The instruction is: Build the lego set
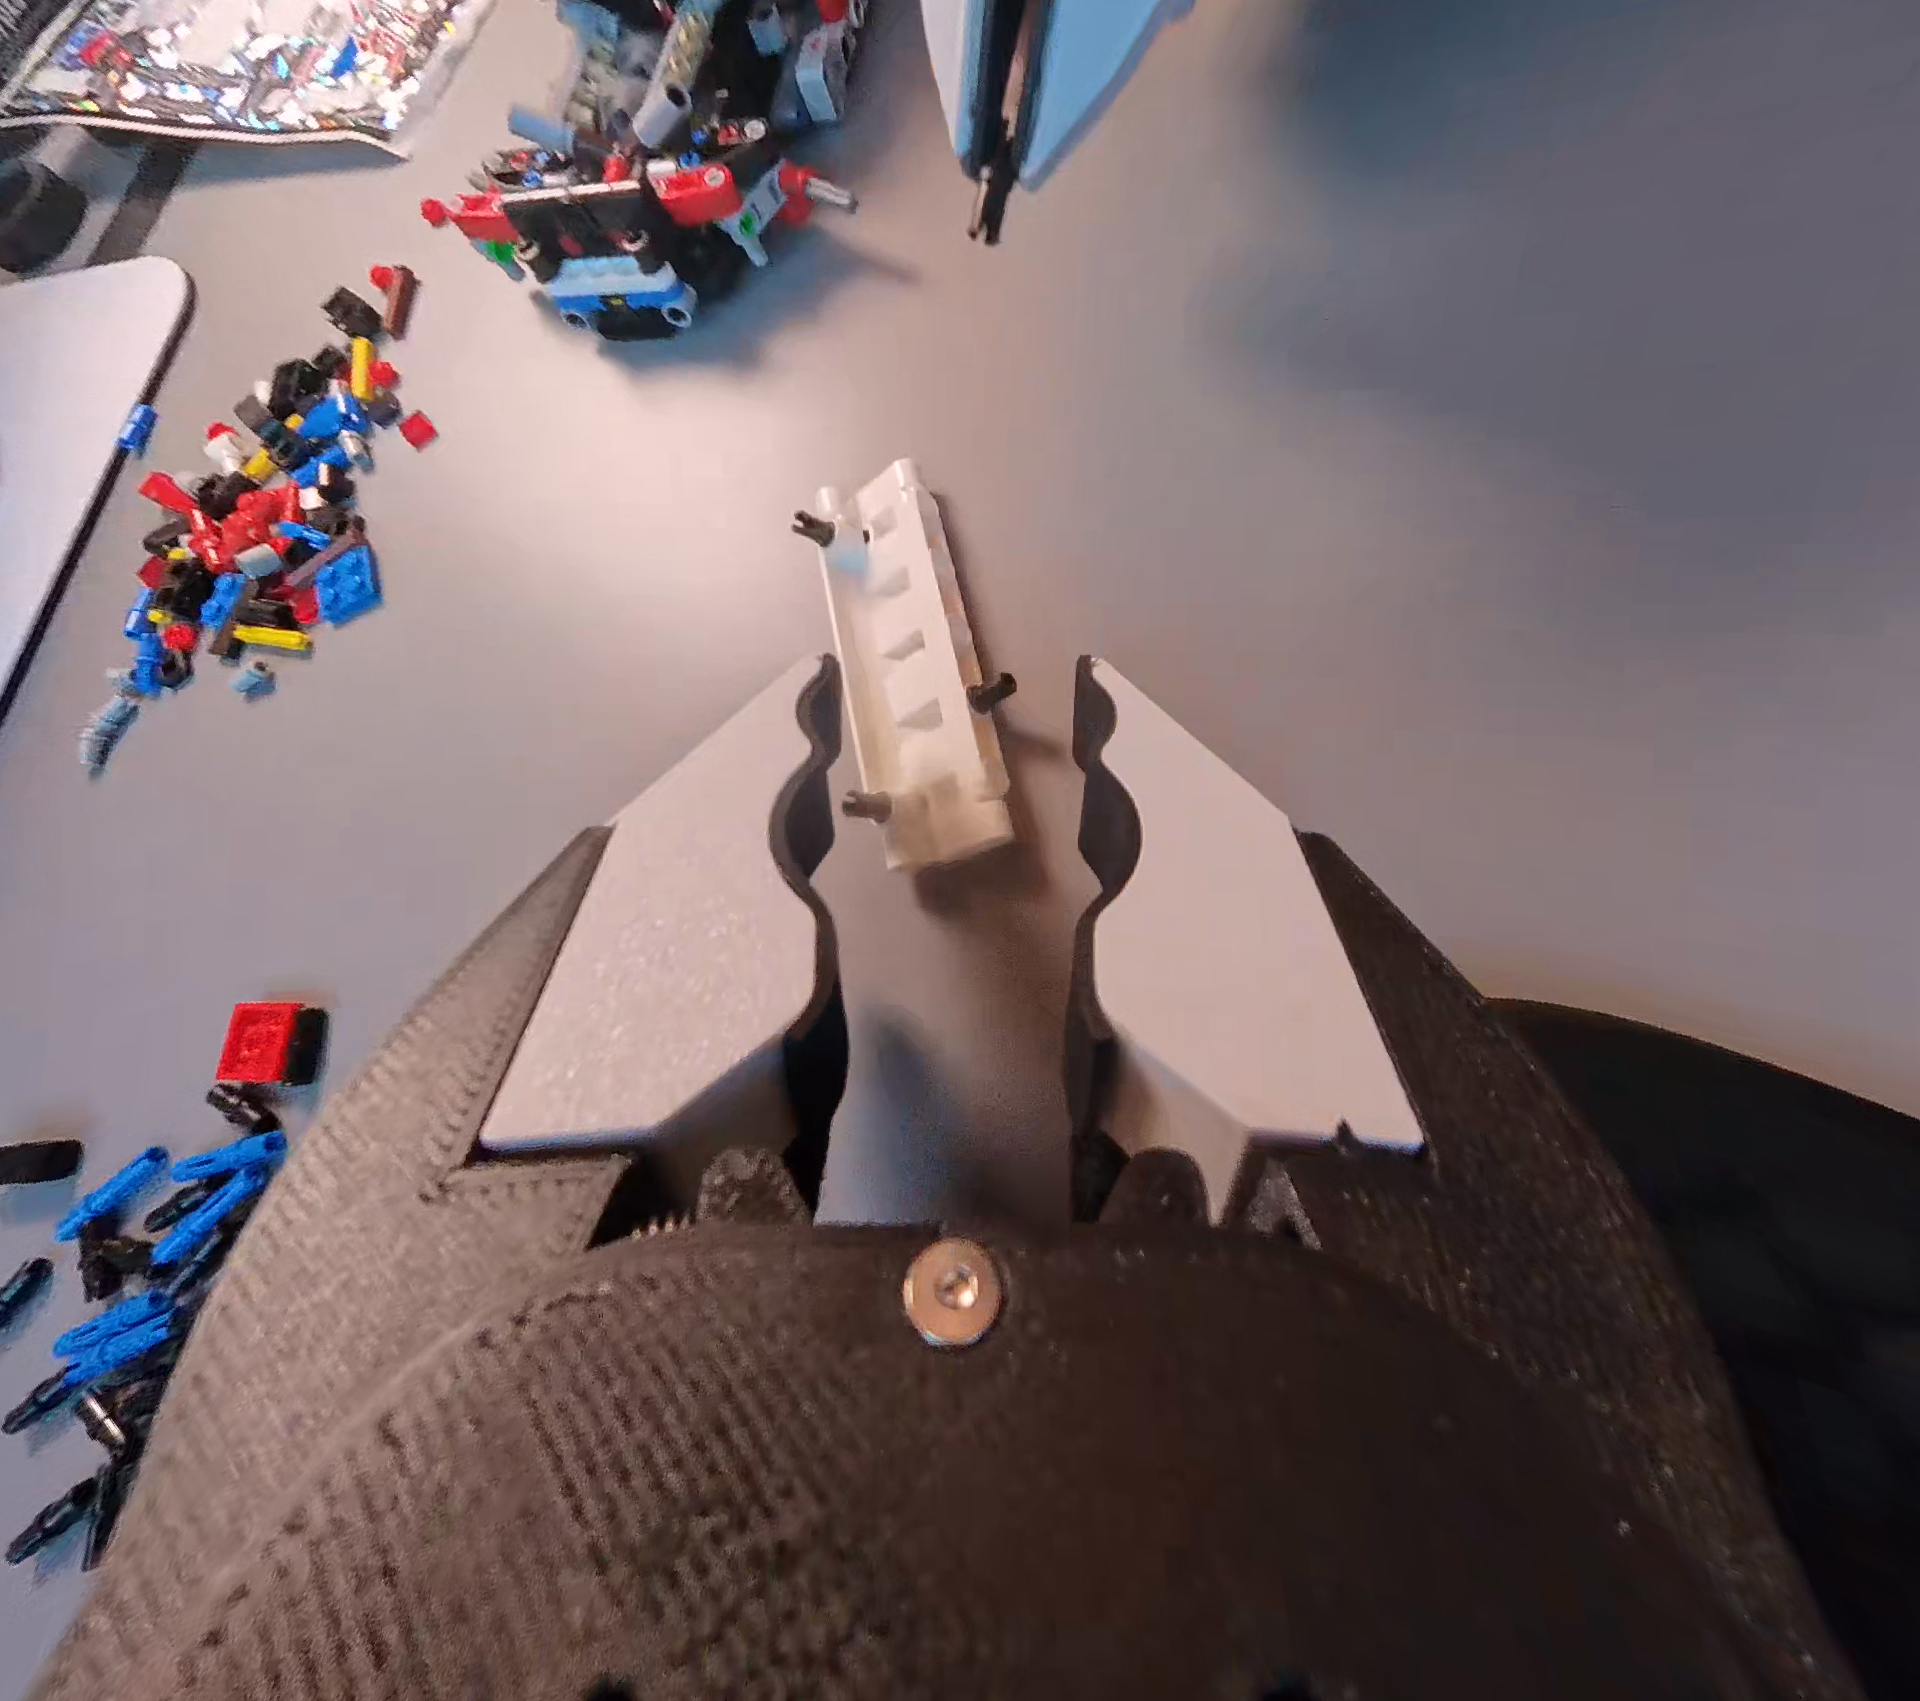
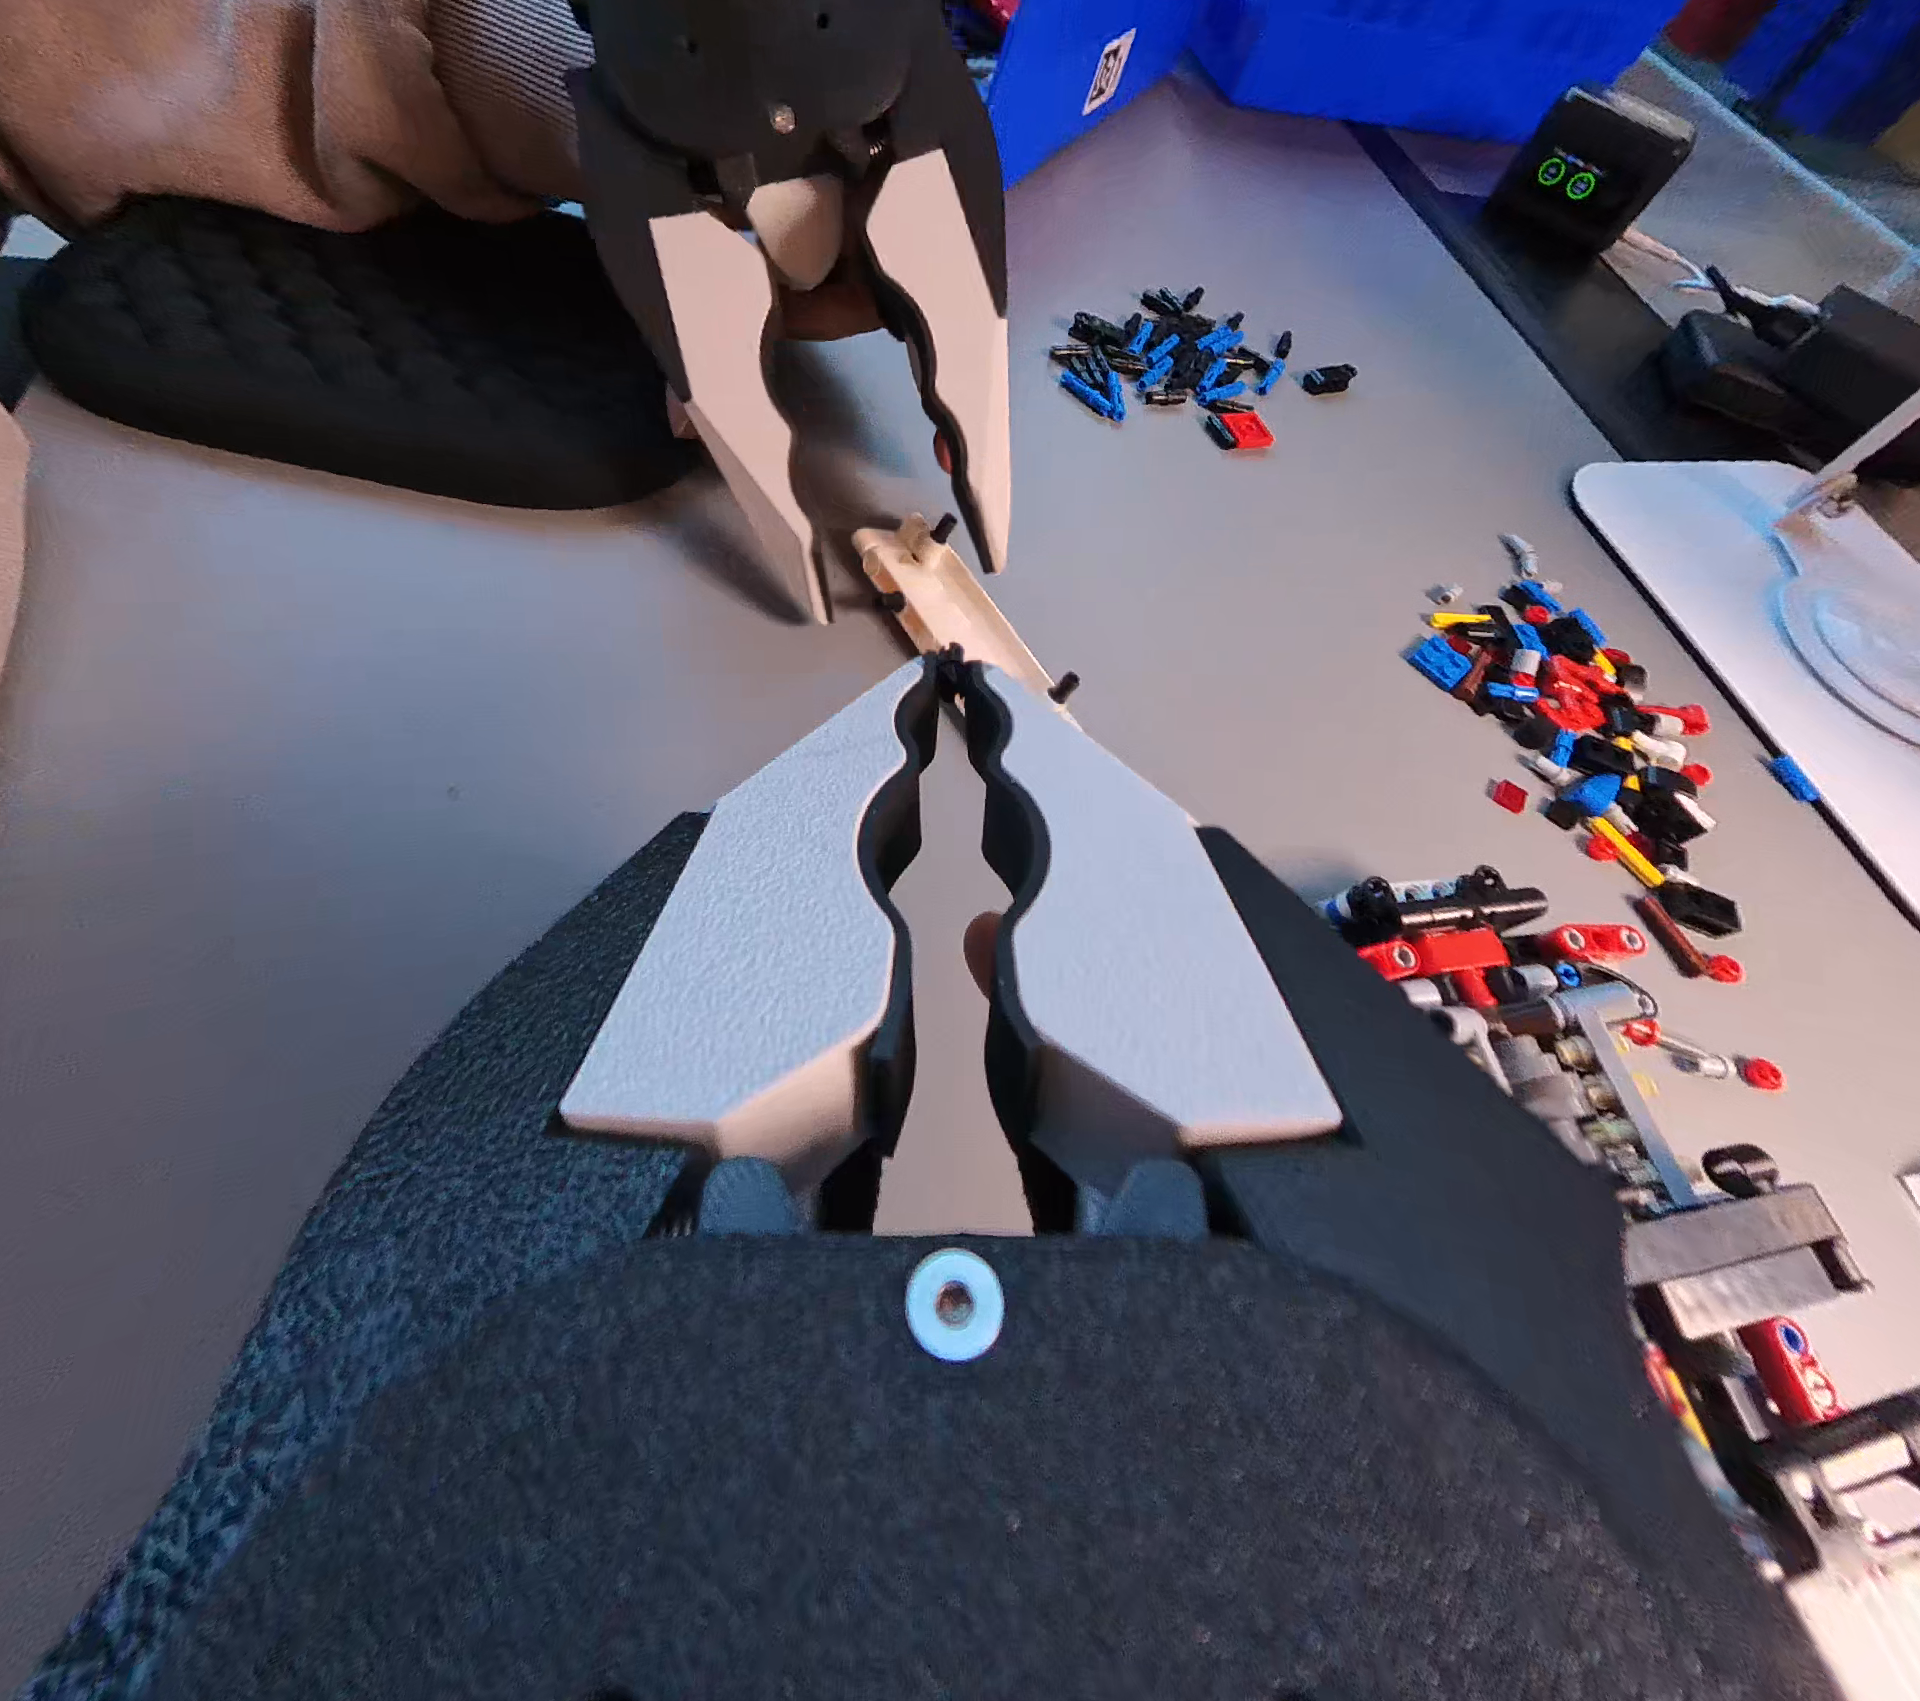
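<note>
Two grippers met over the grey table [image 1: 1455,508]. The left gripper [image 1: 951,664] had its jaws spread wide, and the long white ribbed Lego beam with small black pegs [image 1: 914,675] lay flat on the table with its near half between them, closer to the left jaw; whether it touched is unclear. The right gripper [image 2: 948,677] had its jaws pinched together on a small black pin [image 2: 948,664] just above the beam. Farther off lay a loose pile of mixed coloured bricks [image 1: 260,529] and the partly built red-and-black Lego model [image 1: 665,124].
</note>
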